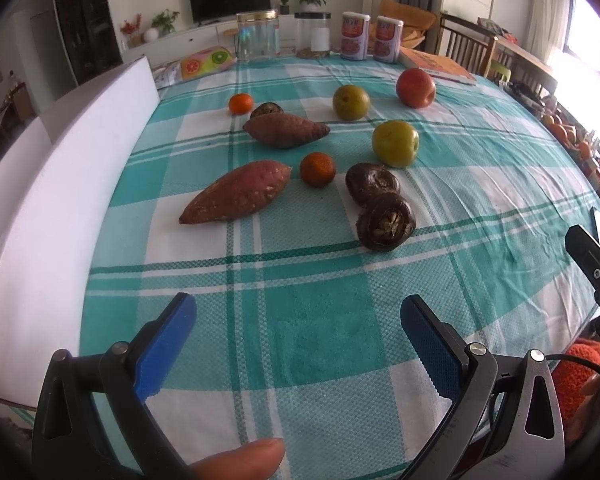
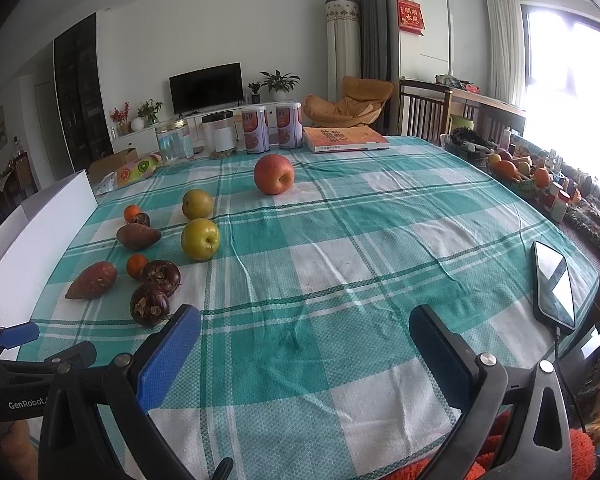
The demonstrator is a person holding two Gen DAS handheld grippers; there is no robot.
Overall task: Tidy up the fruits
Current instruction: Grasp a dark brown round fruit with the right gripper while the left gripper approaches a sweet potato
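Both grippers hovered low over the near edge of the table (image 2: 380, 208), likely staged before any pick: the left gripper (image 1: 298, 320) and right gripper (image 2: 304, 332) each had fingers spread apart, empty. The fruits lay scattered left of centre. The nearest sweet potato (image 1: 236, 194) lay flat, long axis running near-left to far-right, beside a tangerine (image 1: 317, 169).

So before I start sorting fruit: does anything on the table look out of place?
Yes: two sweet potatoes lie among the fruit, and a phone rests at the table's right edge, cable attached.
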